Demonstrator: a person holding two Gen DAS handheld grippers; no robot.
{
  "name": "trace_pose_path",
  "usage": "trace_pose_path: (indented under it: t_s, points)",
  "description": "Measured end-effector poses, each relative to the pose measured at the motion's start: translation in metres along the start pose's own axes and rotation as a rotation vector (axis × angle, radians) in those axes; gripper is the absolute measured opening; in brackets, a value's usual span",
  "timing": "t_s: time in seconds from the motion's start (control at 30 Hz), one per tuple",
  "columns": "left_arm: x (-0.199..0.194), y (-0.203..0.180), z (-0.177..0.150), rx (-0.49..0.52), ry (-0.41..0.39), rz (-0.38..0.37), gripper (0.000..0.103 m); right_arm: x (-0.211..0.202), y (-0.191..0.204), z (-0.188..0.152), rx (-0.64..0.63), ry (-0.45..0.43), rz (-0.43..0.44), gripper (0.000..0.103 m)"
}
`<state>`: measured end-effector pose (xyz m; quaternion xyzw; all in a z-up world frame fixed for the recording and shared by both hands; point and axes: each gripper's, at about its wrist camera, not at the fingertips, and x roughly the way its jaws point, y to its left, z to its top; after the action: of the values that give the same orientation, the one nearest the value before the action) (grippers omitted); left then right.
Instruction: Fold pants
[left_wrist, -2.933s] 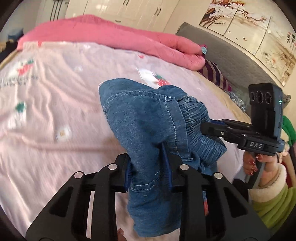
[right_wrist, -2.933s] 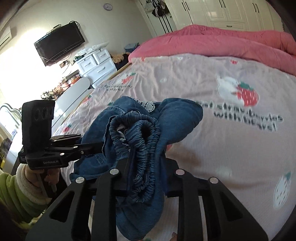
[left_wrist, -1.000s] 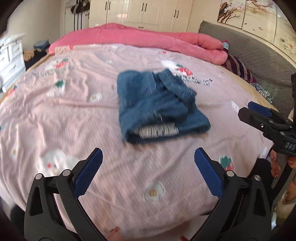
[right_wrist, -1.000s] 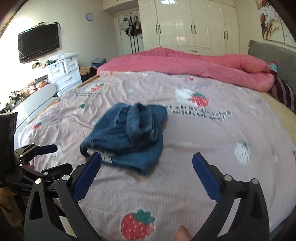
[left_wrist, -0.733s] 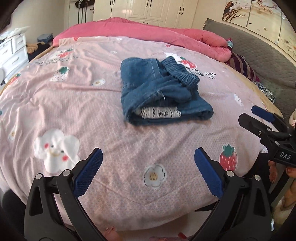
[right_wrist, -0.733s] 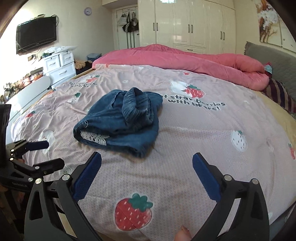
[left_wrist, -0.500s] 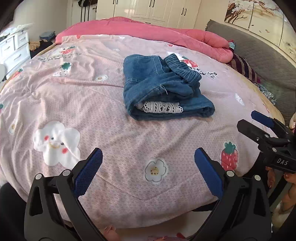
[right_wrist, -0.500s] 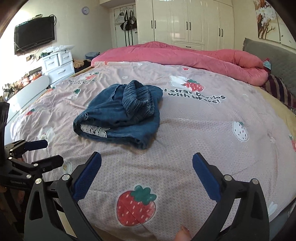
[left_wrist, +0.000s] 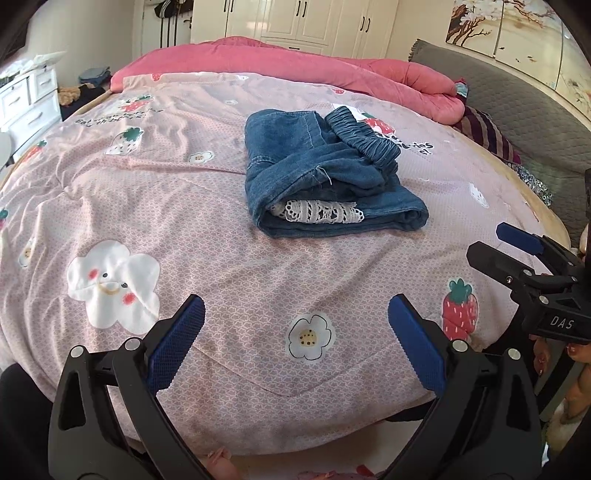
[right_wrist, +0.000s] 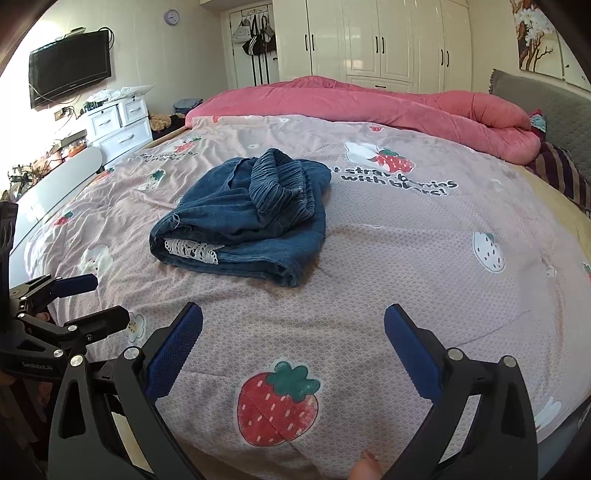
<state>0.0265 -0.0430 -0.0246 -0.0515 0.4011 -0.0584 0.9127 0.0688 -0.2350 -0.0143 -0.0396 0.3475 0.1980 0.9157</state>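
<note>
The blue denim pants (left_wrist: 325, 173) lie folded in a compact bundle in the middle of the bed, elastic waistband on top and white lace trim showing at the near edge. They also show in the right wrist view (right_wrist: 247, 218). My left gripper (left_wrist: 295, 325) is open and empty, held back near the bed's front edge, well short of the pants. My right gripper (right_wrist: 293, 332) is open and empty, also near the bed's edge. Each gripper shows in the other's view: the right one (left_wrist: 517, 251) and the left one (right_wrist: 85, 299).
The pink strawberry-print bedspread (left_wrist: 184, 221) covers the bed. A rolled pink duvet (right_wrist: 369, 103) lies along the far side. A grey headboard (left_wrist: 517, 110) and striped pillow (left_wrist: 487, 133) are at right. A white dresser (right_wrist: 118, 125) and TV (right_wrist: 70, 70) stand at left.
Both grippers were shut on the pants, let them go on the bed and drew back toward the bed's edge. In the last half second they moved back only slightly more.
</note>
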Motion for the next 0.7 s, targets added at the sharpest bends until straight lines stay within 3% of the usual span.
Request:
trace_pose_path:
  t_s: [0.7]
  points:
    - [-0.0032, -0.0005, 0.0024, 0.011, -0.013, 0.018, 0.093, 0.0007, -0.0004, -0.0014, 0.0, 0.013, 0.004, 0.098]
